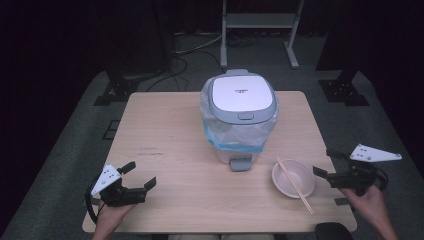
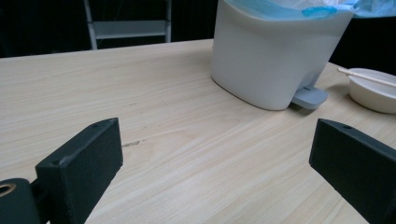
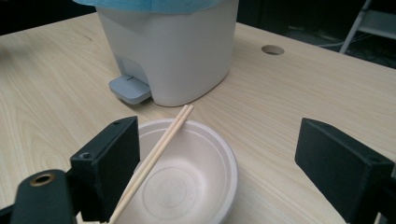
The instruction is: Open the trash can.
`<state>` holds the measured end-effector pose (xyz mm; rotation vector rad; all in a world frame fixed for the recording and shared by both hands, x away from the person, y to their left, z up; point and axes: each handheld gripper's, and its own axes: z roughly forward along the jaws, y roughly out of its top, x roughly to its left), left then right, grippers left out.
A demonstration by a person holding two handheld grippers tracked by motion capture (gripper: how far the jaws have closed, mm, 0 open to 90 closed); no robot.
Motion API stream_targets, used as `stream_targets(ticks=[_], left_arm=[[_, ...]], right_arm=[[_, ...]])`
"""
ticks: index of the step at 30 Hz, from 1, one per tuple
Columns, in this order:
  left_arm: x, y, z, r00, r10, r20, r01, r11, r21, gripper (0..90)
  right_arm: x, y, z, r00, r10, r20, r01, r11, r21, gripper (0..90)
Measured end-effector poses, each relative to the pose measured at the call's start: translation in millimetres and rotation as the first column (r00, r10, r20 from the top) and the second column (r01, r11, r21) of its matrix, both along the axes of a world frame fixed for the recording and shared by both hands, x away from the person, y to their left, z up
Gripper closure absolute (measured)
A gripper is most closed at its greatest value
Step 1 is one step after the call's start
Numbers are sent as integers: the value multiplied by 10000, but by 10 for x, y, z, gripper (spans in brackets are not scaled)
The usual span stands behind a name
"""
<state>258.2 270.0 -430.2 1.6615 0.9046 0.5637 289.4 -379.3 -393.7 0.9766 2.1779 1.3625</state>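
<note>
Left gripper (image 1: 139, 176) sits near table's (image 1: 170, 135) front-left corner, held by a hand (image 1: 111, 216); jaws spread wide, nothing btwn them, bare wood ahead in the left gripper view. Mid-table, toward far edge: white pedal bin (image 1: 239, 117) w/ grey-rimmed lid shut, blue liner bag (image 1: 235, 136) hanging out under the lid, grey foot pedal (image 1: 240, 163) facing the person. Right of the pedal, near front edge: empty pale bowl (image 1: 293, 178) w/ a pair of chopsticks (image 1: 295, 184) lying across its rim, tips past it onto the table. Right gripper (image 1: 326, 162) just beside the bowl at table's right edge, jaws released wide, holding nothing; in its own view the bowl (image 3: 187, 177) lies btwn the jaws, chopsticks (image 3: 152, 161) close by the left one.
</note>
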Motion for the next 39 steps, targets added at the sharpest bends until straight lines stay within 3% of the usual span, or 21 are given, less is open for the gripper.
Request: stream_targets(ticks=[8,13,14,15,19,22,24,27,31,36,39], left_arm=[[37,-39,21,9998,-148,-105,149,9999,79,18],[43,-23,7,9998,-150,-120,150,9999,10,18],[46,-22,6,9998,-173,-116,173,9998,30,18],[49,-23,5,9998,-193,-106,193,9998,22,18],[53,-46,6,9995,-310,-63,310,9995,12,20],[62,-61,17,9993,-377,-11,377,9993,-37,21],[75,-65,20,9991,-415,-27,414,9991,-94,21],[92,-88,17,9990,-451,2,451,9990,-51,21],[90,-129,15,9976,-685,58,685,9976,125,42],[98,-154,12,9965,-838,50,837,9964,165,42],[101,-160,9,9961,-879,27,879,9959,236,42]], right_arm=[[275,144,117,9998,200,77,-197,9992,-334,127],[556,260,226,10000,-22,-45,20,9995,-315,133],[670,332,282,10000,-67,66,70,9987,-497,141],[670,332,282,10000,-67,66,70,9987,-497,141],[930,474,375,10000,2,-58,-7,9962,-872,159],[1121,580,399,9997,-87,-233,65,9956,-935,168],[1214,633,415,9994,-297,-159,282,9959,-859,224],[1392,760,427,9971,-739,-180,718,9927,-964,231],[1574,931,425,9957,-896,-225,872,9920,-914,234],[1732,1080,436,9940,-1072,-194,1051,9905,-882,236],[1777,1133,425,9932,-1154,-120,1131,9864,-1196,264]])
